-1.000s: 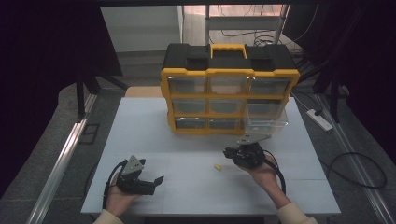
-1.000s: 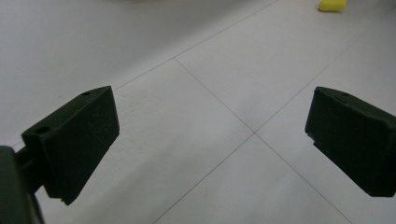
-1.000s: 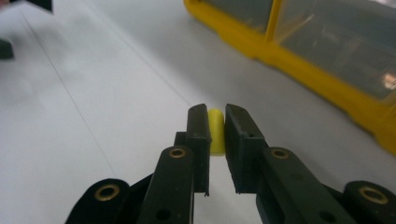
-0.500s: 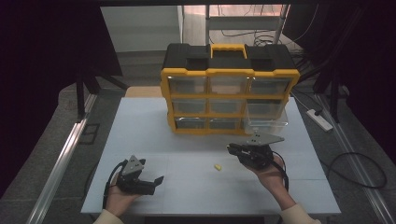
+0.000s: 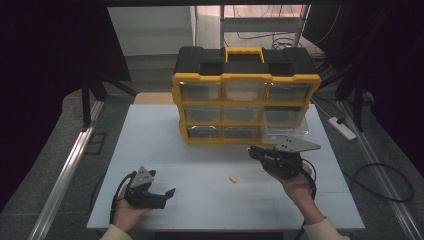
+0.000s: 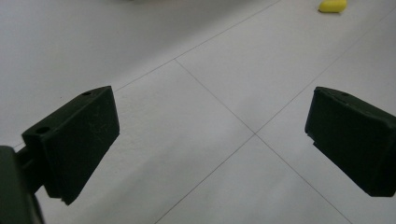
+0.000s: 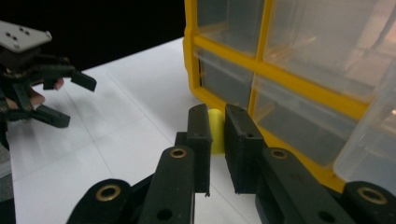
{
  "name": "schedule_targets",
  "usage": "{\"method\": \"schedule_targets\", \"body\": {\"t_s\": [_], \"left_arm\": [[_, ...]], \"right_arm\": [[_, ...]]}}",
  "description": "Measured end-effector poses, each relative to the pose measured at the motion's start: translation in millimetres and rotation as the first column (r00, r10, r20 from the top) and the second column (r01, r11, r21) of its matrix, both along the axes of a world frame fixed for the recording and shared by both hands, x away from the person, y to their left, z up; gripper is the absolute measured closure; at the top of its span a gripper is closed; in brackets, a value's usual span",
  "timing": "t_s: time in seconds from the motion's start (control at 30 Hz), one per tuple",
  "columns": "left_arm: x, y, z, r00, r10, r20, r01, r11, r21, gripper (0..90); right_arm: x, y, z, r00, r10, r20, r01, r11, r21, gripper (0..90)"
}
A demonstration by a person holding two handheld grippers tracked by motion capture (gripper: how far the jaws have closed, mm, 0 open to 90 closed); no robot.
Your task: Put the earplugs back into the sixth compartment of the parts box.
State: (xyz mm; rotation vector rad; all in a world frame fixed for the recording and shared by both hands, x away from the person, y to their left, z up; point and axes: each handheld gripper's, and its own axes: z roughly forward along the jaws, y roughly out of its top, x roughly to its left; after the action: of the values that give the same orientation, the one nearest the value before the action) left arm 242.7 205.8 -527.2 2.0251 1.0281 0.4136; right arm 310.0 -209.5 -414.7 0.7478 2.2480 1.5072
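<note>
My right gripper (image 5: 253, 152) hangs above the table in front of the organizer (image 5: 245, 102), a yellow-and-black case of clear drawers. In the right gripper view its jaws (image 7: 217, 123) are shut on a small yellow piece (image 7: 216, 136) held close to the lowest drawers. A second small yellow piece (image 5: 232, 178) lies on the white table (image 5: 150, 135) between the two hands; it also shows in the left gripper view (image 6: 332, 5). My left gripper (image 5: 169, 193) rests low at the front left, jaws wide open (image 6: 210, 135) with nothing between them.
The organizer's bottom right drawer (image 5: 286, 128) stands pulled out toward me, just behind the right gripper. A power strip (image 5: 341, 127) and cables lie on the floor to the right. A metal rail (image 5: 70, 170) runs along the table's left side.
My right gripper has lifted off the table and drifted right toward the open drawer, still shut on the yellow piece. The left gripper and the loose yellow piece have stayed put.
</note>
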Motion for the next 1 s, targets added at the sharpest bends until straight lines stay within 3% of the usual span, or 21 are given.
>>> {"method": "schedule_targets", "body": {"t_s": [0.53,0.67,1.0], "left_arm": [[0.1,0.5,0.4,1.0,0.0,0.002,0.0,1.0,0.003,2.7],[-0.5,0.8,1.0,1.0,0.002,0.004,-0.002,1.0,-0.001,2.7],[-0.9,1.8,1.8,1.0,0.0,0.004,0.0,1.0,-0.009,2.7]], "right_arm": [[-1.1,-2.9,20.9,0.9989,0.003,0.046,-0.005,0.999,0.038,80.6],[0.5,-4.2,30.4,0.9983,-0.002,0.058,-0.002,0.998,0.065,80.7],[6.8,-9.6,56.1,0.993,-0.036,0.113,0.029,0.997,0.07,80.7]]}}
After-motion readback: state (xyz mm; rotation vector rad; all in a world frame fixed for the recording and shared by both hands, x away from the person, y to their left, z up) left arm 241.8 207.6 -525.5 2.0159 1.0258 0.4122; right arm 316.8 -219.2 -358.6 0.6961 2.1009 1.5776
